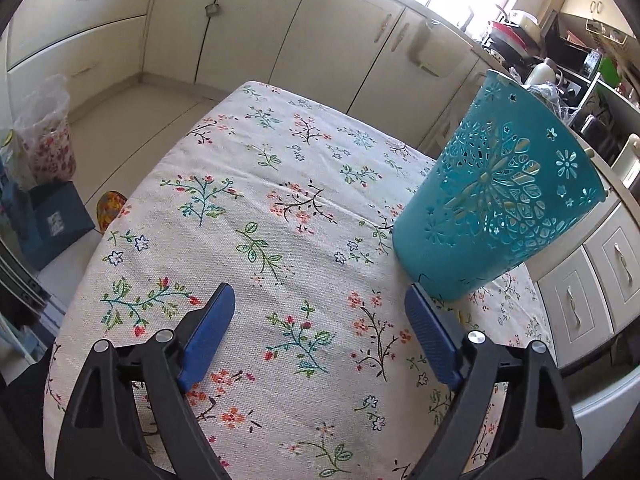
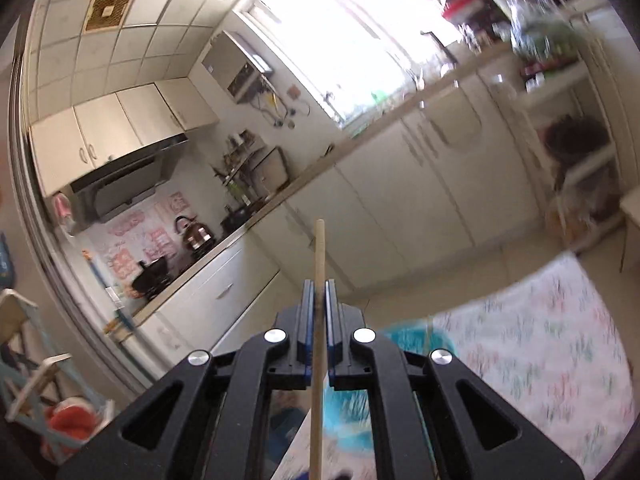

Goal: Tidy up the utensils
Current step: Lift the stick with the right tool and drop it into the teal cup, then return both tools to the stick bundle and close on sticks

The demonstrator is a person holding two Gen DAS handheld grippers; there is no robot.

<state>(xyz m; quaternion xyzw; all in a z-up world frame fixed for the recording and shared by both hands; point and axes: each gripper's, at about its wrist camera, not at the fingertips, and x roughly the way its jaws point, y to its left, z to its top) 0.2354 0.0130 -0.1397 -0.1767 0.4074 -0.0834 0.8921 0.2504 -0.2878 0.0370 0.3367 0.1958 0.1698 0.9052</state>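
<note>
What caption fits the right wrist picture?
Right tongs shut on a wooden stick, above the blurry teal holder.

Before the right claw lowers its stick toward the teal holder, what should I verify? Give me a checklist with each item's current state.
1. Right claw shut on the wooden stick: ok, blue pads press both sides.
2. Stick aligned along the claw: ok, it runs straight between the pads.
3. Teal holder upright on the floral tablecloth: ok.
4. Left claw free: ok, open and holding nothing.
5. Left claw clear of the holder: cannot tell, one pad sits close to its base.
6. Stick over the holder's mouth: cannot tell, the holder is blurred below the right claw.
</note>
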